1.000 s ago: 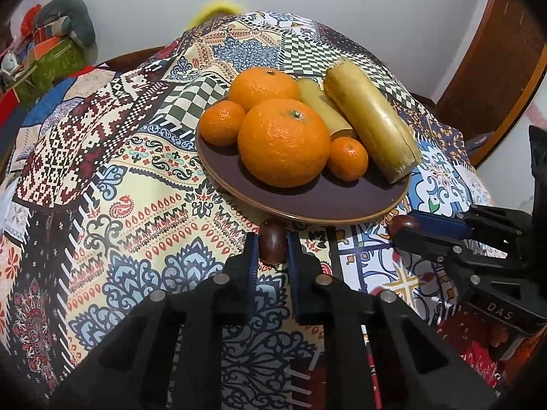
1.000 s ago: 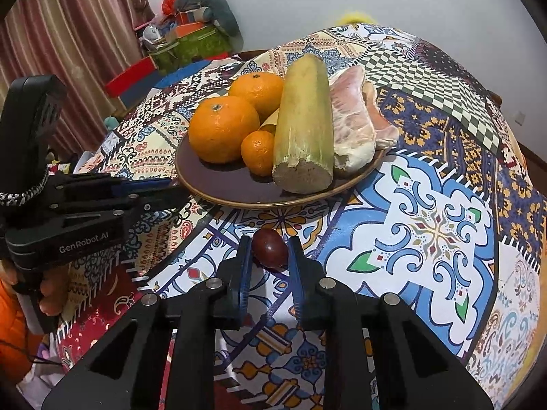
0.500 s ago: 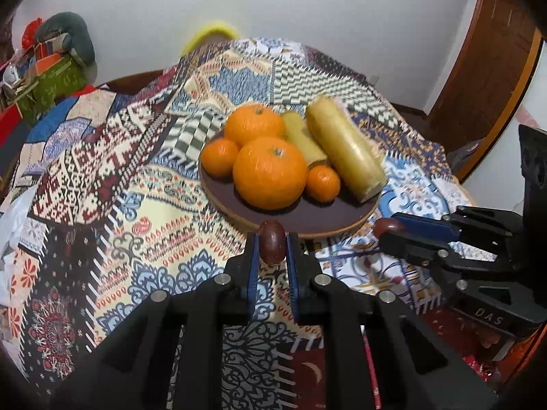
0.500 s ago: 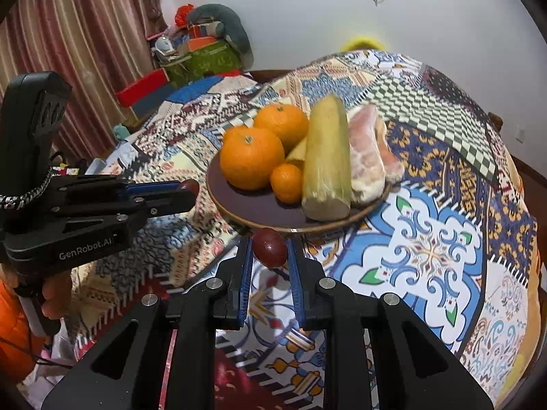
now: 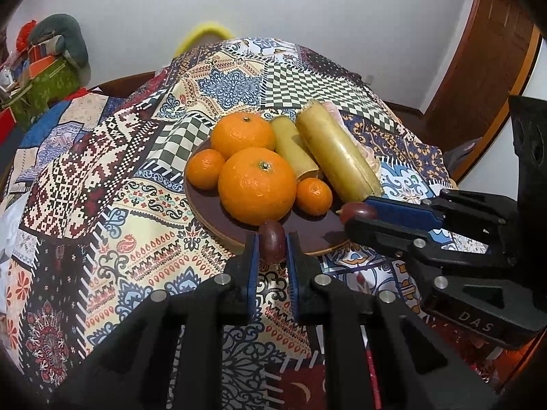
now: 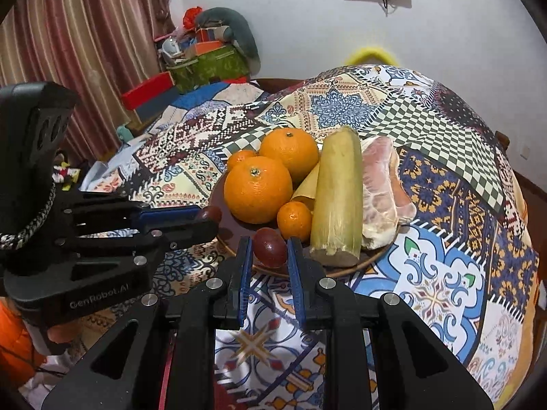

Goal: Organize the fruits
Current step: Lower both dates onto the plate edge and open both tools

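A brown plate (image 5: 205, 205) on the patterned tablecloth holds two large oranges (image 5: 257, 185), two small ones, sugarcane pieces (image 5: 336, 157) and pomelo segments (image 6: 379, 184). My left gripper (image 5: 271, 244) is shut on a dark red jujube (image 5: 271, 242) at the plate's near rim. My right gripper (image 6: 270, 247) is shut on another dark red jujube (image 6: 270, 246) over the plate's near rim. It also shows in the left wrist view (image 5: 359, 217), with its jujube (image 5: 357, 211) over the plate's right edge.
The table is covered by a patchwork cloth (image 5: 102, 188). Cluttered boxes and bags (image 6: 205, 58) stand at the back left near a striped curtain (image 6: 68, 34). A wooden door (image 5: 485, 68) is at the right. A yellow chair back (image 5: 205, 32) shows behind the table.
Both grippers, each still holding its jujube, have pulled back and risen, then come in again, so the jujubes now sit over the plate's near rim.
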The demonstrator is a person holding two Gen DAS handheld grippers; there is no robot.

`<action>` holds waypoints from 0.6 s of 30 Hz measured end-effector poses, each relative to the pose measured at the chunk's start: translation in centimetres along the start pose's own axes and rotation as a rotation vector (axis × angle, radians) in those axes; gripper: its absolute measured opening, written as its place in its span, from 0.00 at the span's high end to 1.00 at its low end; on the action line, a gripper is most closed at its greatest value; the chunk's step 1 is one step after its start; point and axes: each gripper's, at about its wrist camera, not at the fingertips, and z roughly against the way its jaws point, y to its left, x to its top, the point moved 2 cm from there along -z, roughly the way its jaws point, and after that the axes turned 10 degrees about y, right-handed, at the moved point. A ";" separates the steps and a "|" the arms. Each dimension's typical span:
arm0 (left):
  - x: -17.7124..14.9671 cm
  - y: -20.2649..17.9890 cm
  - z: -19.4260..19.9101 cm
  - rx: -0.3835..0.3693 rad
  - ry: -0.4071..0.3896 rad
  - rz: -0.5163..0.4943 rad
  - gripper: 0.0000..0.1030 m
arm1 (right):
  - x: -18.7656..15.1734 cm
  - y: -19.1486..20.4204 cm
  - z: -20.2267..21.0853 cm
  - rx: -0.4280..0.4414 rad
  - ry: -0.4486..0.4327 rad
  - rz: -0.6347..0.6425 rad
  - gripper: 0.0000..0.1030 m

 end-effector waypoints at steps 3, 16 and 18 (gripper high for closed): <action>0.1 0.1 -0.3 0.005 0.007 0.006 0.85 | -0.1 0.0 -0.2 -0.009 0.006 0.003 0.81; 0.3 -0.5 -0.5 0.026 0.017 -0.013 0.78 | 0.0 -0.3 -0.2 0.018 0.016 -0.016 0.77; 0.2 -0.4 -0.1 0.032 0.007 -0.011 0.77 | 0.0 -0.3 0.2 0.022 0.006 -0.022 0.76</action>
